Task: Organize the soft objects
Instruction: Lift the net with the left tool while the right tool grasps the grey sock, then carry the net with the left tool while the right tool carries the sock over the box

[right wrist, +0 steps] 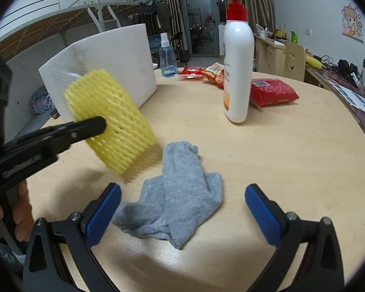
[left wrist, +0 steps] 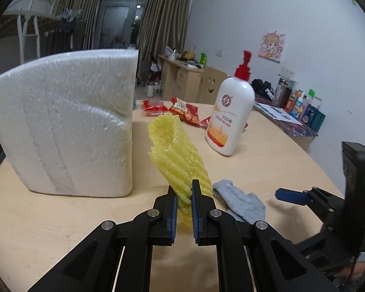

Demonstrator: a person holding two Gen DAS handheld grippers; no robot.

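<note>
My left gripper is shut on a yellow foam net sleeve, which hangs lifted off the wooden table. From the right wrist view the same yellow foam net sleeve floats above the table at the left, pinched by the left gripper. A crumpled grey cloth lies flat on the table between the wide-open fingers of my right gripper, which hovers over it without touching. The grey cloth also shows just right of the left gripper, with the right gripper's blue pad beyond it.
A large white foam block stands on the table at the left. A white pump bottle with a red top stands mid-table, red snack packets behind it and a small blue spray bottle further back. A hand holds the left gripper.
</note>
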